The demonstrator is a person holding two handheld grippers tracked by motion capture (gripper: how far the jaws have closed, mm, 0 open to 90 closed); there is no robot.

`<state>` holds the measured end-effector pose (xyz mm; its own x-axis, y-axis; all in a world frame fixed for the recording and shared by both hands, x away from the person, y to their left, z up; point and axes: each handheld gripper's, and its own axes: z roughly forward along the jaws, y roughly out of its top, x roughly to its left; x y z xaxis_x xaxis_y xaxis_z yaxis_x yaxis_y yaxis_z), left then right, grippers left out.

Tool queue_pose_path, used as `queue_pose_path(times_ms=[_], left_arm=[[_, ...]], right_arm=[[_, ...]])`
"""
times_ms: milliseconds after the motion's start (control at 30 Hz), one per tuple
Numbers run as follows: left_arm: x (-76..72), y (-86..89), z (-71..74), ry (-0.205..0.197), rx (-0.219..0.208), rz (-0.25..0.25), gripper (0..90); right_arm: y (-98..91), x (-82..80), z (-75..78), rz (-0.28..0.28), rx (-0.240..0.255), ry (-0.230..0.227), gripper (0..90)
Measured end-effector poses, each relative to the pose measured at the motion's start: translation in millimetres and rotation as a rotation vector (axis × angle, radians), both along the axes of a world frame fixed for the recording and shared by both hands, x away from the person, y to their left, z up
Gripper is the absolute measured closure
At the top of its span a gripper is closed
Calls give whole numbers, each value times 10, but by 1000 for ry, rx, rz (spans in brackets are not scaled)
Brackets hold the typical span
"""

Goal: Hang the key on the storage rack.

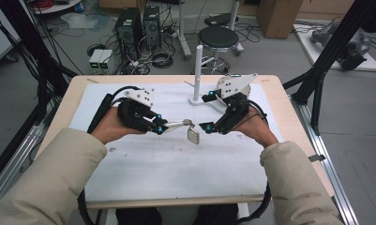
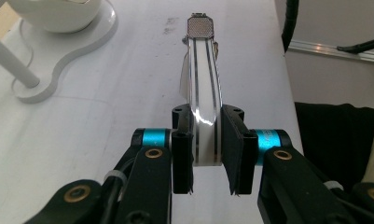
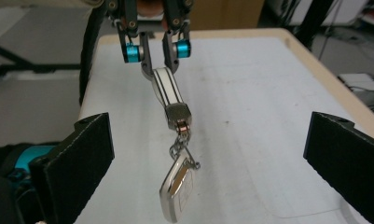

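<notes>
The keychain hangs in the air between the two tongs, its flat metal fob pinched at one end by the left tongs. The fob's long axis runs straight out from those jaws toward the right tongs, and a short chain drops from its far end to a rectangular tag that dangles just in front of and below the right tongs. These stand spread wide, empty, with the tag roughly midway between their pads, so they are the nearer ones to close on it. The right gripper view shows chain and tag; the left gripper view, sighting along the fob, hides them. Past the tongs, a white stand sits on the surface.
</notes>
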<state>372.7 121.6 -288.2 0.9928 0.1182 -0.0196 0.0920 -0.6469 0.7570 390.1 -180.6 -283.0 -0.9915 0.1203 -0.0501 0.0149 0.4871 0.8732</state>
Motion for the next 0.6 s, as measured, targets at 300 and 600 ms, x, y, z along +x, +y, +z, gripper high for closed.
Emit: queue_pose_path(times_ms=[300, 600], left_arm=[[3, -74, -43, 15, 30, -22, 745], [-8, -143, -95, 14, 68, -41, 745]], right_arm=[[323, -17, -92, 107, -161, 15, 58], [423, -18, -140, 150, -233, 43, 259]])
